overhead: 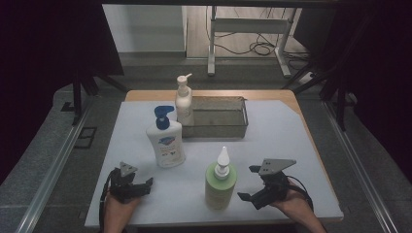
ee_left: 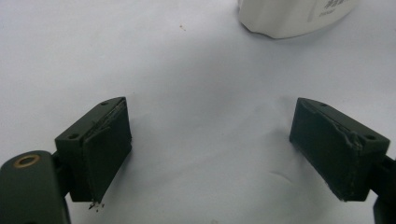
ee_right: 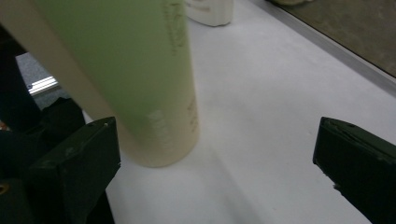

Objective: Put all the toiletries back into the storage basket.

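Note:
Three bottles stand on a white mat (overhead: 291, 145). A green bottle (overhead: 221, 182) with a white nozzle is at the front centre. Behind it to the left is a white bottle with a blue pump (overhead: 166, 138). A cream pump bottle (overhead: 183, 99) stands at the left end of a metal tray (overhead: 221, 127). My right gripper (overhead: 248, 183) is open just right of the green bottle (ee_right: 126, 79), which leans close by its left jaw without touching. My left gripper (overhead: 138, 182) rests open at the front left, its jaws (ee_left: 210, 149) spread over bare mat, with the white bottle's base (ee_left: 294, 16) ahead.
The tray lies at the back centre of the mat. Wooden table edge (overhead: 291, 97) shows behind the mat. Metal rails (overhead: 53, 165) run along both sides of the table. A desk frame (overhead: 248, 29) with cables stands on the floor beyond.

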